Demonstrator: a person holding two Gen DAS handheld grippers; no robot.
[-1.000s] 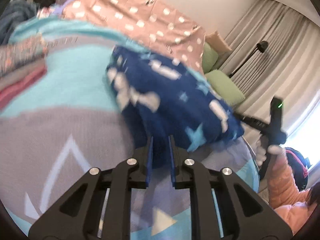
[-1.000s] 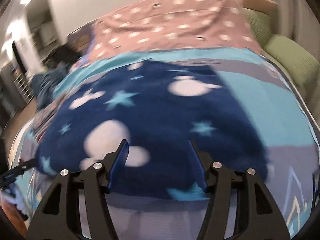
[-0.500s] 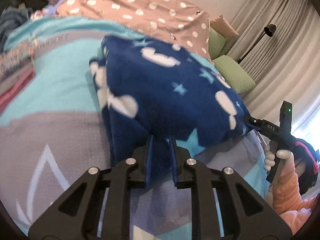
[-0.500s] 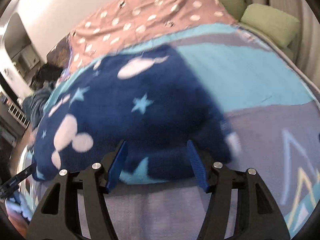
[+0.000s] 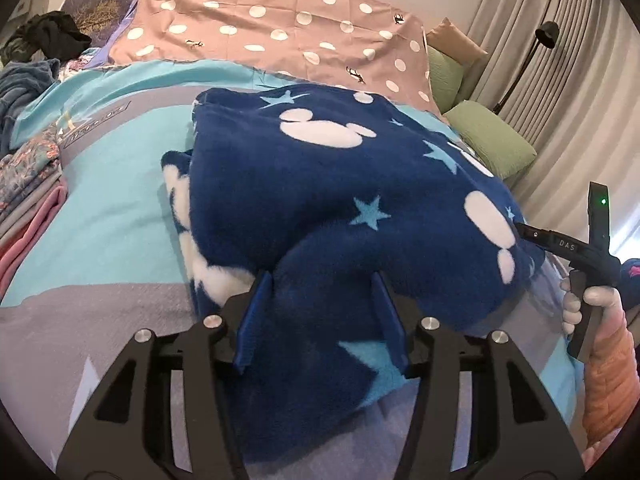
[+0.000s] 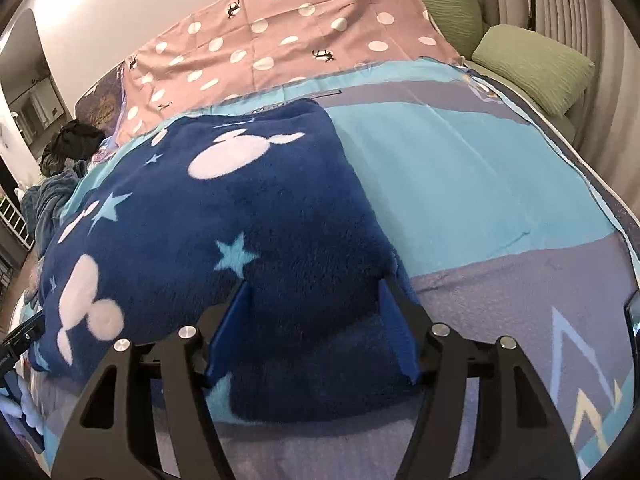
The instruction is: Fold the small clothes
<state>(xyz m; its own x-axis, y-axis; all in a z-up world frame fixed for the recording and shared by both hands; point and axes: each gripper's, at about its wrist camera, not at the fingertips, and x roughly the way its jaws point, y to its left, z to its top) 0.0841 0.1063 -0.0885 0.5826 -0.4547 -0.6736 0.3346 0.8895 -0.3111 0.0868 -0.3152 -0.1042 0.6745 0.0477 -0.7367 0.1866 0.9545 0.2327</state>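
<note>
Folded navy fleece point(image 5: 340, 184) lies on the bed point(image 5: 120, 184); both grippers' fingers opening, released around it

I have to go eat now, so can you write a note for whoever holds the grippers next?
Left hand-held gripper: jaws opening, near edge of the blue fleece garment between them, pads not pressing.
Right hand-held gripper: jaws opening, fleece between them, no grip seen.
The garment lies doubled over on the striped bedspread, bulky and uneven.
Done: one fold.
Left: probably smooth it, fold again if needed, then put it with the folded pile at the left.
</note>
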